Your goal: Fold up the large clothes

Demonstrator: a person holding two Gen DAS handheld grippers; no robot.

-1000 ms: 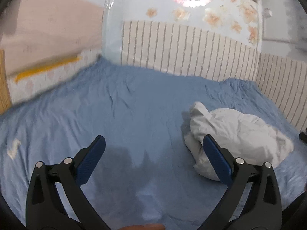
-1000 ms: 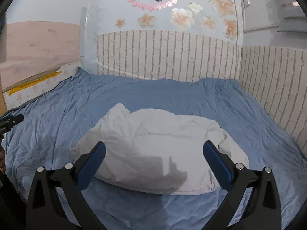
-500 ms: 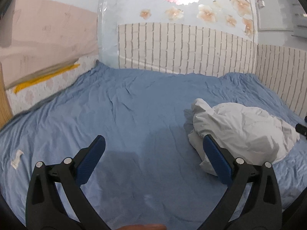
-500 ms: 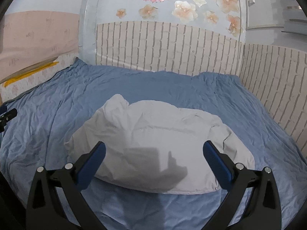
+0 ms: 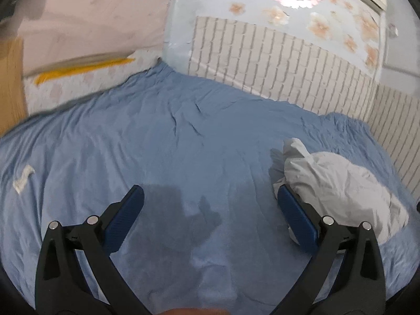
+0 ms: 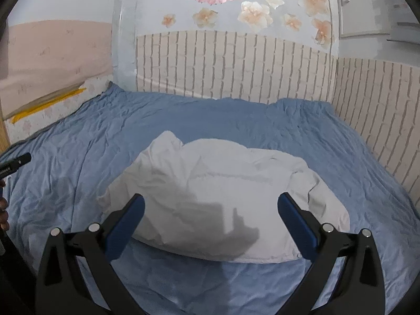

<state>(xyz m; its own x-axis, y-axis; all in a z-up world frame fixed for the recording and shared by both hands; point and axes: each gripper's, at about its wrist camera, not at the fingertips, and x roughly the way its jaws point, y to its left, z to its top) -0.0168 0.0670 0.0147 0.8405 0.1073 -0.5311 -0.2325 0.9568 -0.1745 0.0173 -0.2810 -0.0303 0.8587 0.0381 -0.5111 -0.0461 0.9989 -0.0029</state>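
Now, left gripper (image 5: pixel 210 199): spread, over bare blue sheet (image 5: pixel 162 141).
Right gripper (image 6: pixel 211 204): spread, above crumpled white garment (image 6: pixel 223 183).
Brick-pattern wall (image 6: pixel 380 110): borders sheet's right edge.

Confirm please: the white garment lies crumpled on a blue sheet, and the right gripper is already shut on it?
Not quite. The right gripper is open, its fingers spread wide above the white garment without holding it, as the right wrist view shows. The garment does lie crumpled on the blue sheet.
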